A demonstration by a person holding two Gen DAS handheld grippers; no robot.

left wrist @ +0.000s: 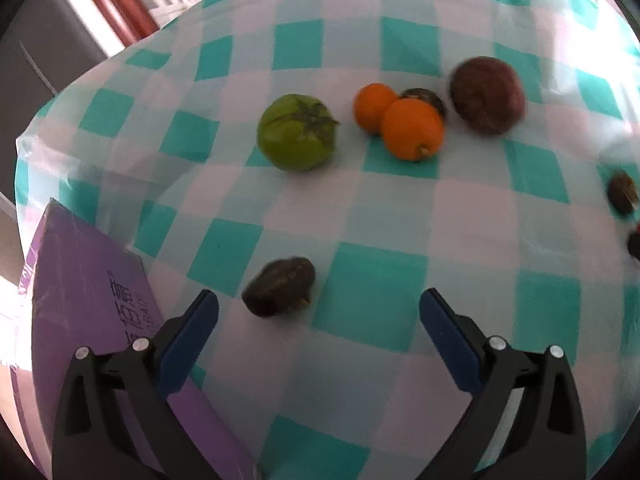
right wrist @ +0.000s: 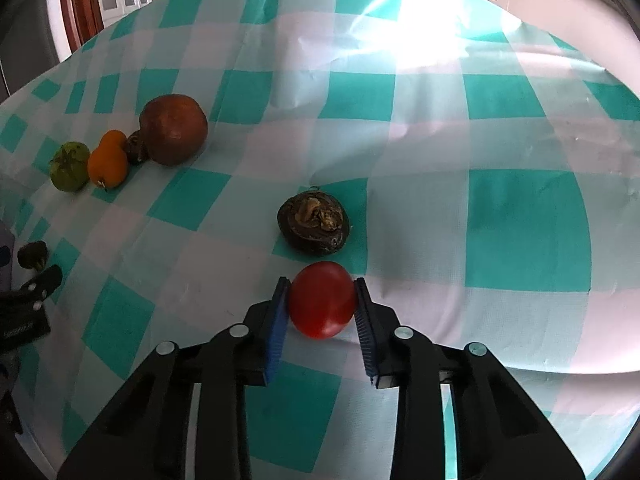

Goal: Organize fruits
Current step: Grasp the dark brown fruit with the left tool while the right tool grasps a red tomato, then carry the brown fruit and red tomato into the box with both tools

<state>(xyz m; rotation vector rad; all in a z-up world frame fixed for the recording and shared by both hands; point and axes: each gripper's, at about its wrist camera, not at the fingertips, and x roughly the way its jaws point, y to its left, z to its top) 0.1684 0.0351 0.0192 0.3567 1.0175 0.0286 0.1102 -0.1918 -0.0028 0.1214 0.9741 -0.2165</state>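
The right gripper (right wrist: 322, 300) is clenched on a red tomato (right wrist: 322, 300) on the worktop (right wrist: 520, 140), while the left gripper (left wrist: 319, 308) stands released near a dark fruit (left wrist: 279, 292).

A home dining room: checked tablecloth (right wrist: 400, 120), wooden door frame (left wrist: 116, 4).

free: bare cloth (right wrist: 500, 128) right of dark fruit (right wrist: 314, 220) | blocked: fruit cluster (right wrist: 174, 130) far left

blurred: dark fruit (left wrist: 279, 287) ahead of left gripper (left wrist: 319, 307) | cut off: purple box (left wrist: 88, 312) beside it | half hidden: small dark fruit (left wrist: 425, 99) behind oranges (left wrist: 413, 129)
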